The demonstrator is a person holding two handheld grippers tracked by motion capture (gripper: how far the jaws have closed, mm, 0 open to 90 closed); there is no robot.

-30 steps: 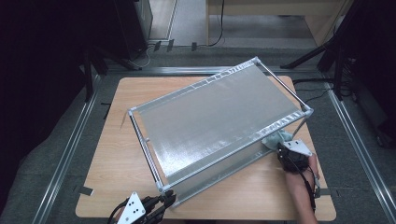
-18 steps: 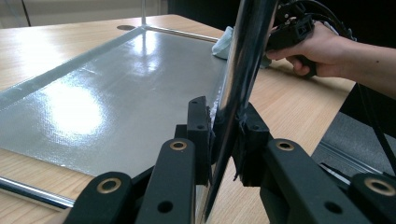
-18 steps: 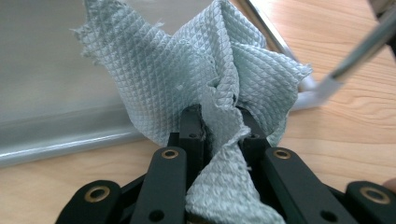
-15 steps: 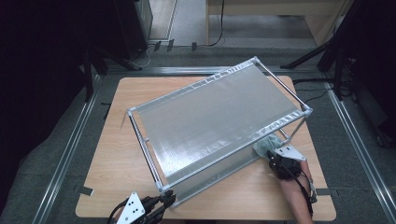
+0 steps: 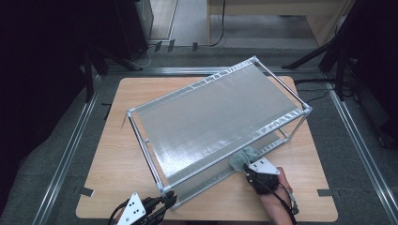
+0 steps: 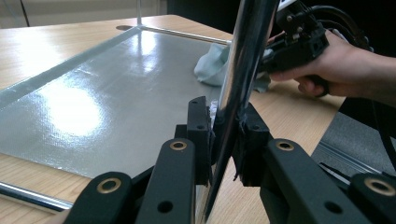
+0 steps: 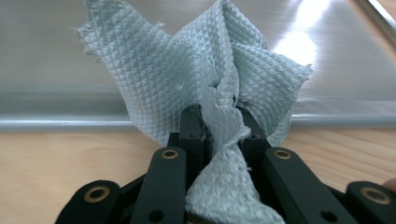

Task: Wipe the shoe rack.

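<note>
Pinched between the right gripper (image 7: pixel 219 126) jaws: a waffle-textured pale green cloth (image 7: pixel 205 74), against the shelf (image 5: pixel 211 122). Clamped in the left gripper (image 6: pixel 223 135) jaws: shiny chrome post (image 6: pixel 243 65). Beneath, pale wooden table (image 5: pixel 108 159).

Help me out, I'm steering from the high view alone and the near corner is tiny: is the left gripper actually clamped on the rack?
Observer: Yes. The left gripper is shut on the rack's shiny corner post.
Operator: And the cloth in the right one?
Observer: The right gripper pinches a bunched pale green cloth between its jaws.
Operator: What is it facing?
Observer: The lower shelf, just past its near edge.
</note>
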